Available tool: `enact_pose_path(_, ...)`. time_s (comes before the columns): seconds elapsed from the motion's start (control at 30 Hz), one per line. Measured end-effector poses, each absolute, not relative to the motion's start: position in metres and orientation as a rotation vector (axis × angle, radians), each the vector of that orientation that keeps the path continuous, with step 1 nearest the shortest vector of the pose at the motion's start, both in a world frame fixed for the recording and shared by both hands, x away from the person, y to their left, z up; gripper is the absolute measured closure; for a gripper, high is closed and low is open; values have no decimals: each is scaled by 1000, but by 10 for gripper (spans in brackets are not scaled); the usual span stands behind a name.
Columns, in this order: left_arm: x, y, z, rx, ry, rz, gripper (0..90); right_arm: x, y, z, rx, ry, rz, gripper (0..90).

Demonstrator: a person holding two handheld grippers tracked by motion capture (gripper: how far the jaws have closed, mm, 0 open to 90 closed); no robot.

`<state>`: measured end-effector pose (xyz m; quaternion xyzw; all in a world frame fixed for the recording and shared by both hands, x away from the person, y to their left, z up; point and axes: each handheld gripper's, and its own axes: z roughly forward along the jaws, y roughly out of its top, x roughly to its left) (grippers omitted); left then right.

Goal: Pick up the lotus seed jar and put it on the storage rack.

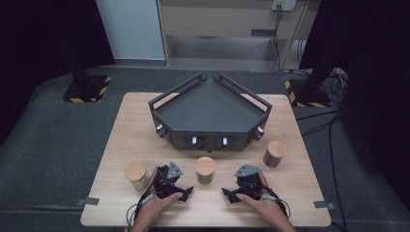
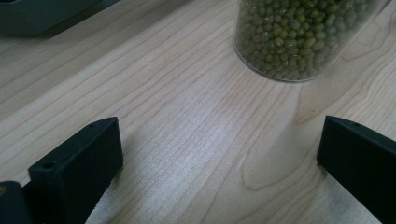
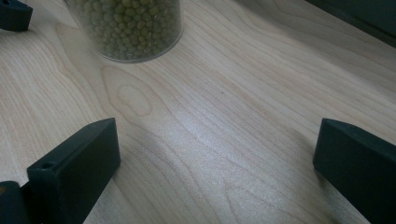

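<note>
From the high view, nothing looks begun: the left hand-held gripper (image 1: 181, 192) and the right hand-held gripper (image 1: 231, 195) both rest on the worktop (image 1: 121, 140), jaws spread and holding nothing. The middle jar (image 1: 205, 169) stands just ahead of them, between the two; a pale-filled jar (image 1: 136, 175) sits just outside the left one, and a dark jar (image 1: 274, 153) stands farther off, ahead of the right one. Beyond the jars the black tray (image 1: 210, 108) appears empty, so any loading is probably all still to do

In the left gripper view, the bean-filled jar (image 2: 303, 37) stands ahead and to the right of the wide-open jaws, apart from them

In the right gripper view, the same jar (image 3: 128, 28) stands ahead and left of the released jaws
</note>
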<state>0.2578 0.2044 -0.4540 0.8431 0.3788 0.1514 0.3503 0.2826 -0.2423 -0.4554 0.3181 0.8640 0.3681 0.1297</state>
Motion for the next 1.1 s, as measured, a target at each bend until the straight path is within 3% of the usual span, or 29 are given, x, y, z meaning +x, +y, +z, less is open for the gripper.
enact_pose_path(1.1,258,204,-454,2183,983,393,0,281,-242,-455,933,2504,1068,11)
